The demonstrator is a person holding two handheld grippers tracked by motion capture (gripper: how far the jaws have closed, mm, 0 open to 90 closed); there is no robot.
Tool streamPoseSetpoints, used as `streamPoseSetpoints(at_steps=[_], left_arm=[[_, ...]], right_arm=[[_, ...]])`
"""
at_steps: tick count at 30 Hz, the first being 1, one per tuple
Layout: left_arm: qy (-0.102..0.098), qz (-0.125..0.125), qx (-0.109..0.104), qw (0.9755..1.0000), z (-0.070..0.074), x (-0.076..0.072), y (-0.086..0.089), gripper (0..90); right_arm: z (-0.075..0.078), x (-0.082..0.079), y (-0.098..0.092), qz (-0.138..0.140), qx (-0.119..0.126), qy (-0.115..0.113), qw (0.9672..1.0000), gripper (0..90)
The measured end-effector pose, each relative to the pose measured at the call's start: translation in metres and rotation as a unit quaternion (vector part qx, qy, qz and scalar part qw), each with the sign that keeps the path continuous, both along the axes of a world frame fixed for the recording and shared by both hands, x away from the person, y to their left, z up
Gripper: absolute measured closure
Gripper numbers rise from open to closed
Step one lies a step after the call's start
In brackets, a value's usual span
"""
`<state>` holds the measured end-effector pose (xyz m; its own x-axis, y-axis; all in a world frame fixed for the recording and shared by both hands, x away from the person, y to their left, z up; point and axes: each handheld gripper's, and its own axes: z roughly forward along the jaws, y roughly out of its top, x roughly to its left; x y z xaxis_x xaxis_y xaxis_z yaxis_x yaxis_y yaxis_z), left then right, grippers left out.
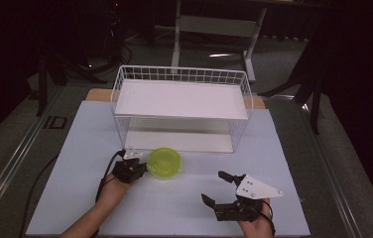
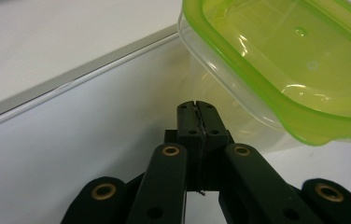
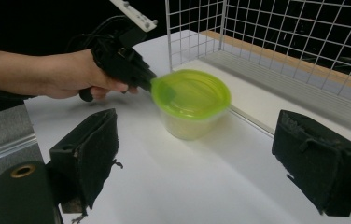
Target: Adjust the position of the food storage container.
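Nearest the high camera, at the worktop's front edge, the right tool (image 1: 220, 187) lies low in the person's right hand (image 1: 255, 223), the palm under its body, the grey three-cornered plate on top and the black jaws pointing left across the worktop; they stand wide apart with nothing between them, and in the right gripper view each padded jaw sits at its own side with bare white surface in the gap. Further left, the left forearm comes up from the front edge at a slant and the left hand (image 1: 115, 186) wraps the body of the left tool (image 1: 144, 167), which points right, toward the container. Its jaws are pressed together; in the left gripper view the two tips meet just beside the clear wall of the green-lidded container (image 2: 276, 70), below the lid's rim, and whether they pinch the lip I cannot tell. That container stands near the middle of the worktop (image 1: 184, 208), just in front of the white wire basket (image 1: 182, 74), whose lower shelf lies right behind it. A black cable trails from the left tool toward the front left corner.
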<state>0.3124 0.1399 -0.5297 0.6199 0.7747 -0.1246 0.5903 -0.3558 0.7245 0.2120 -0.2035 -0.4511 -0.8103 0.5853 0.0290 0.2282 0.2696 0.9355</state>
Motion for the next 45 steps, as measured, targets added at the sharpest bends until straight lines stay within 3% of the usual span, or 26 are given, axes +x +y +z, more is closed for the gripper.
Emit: streamPoseSetpoints(at_steps=[9,18,22,45], left_arm=[[0.015,-0.03,0.01,0.9994,-0.007,0.005,-0.031,90.0],[0.014,-0.018,-0.018,0.9996,-0.001,-0.001,-0.021,90.0],[0.02,-0.024,-0.024,0.9992,-0.005,-0.005,-0.026,90.0],[0.018,-0.049,-0.016,0.9985,-0.009,0.008,-0.061,90.0]], right_arm=[[-0.002,0.001,-0.001,0.0,-0.002,0.003,1.0,14.5],[-0.003,0.003,-0.002,-0.002,-0.002,0.006,1.0,14.5],[-0.003,0.004,-0.001,-0.001,-0.003,0.007,1.0,14.5],[-0.004,0.003,-0.004,-0.006,-0.005,-0.009,0.9999,14.9]])
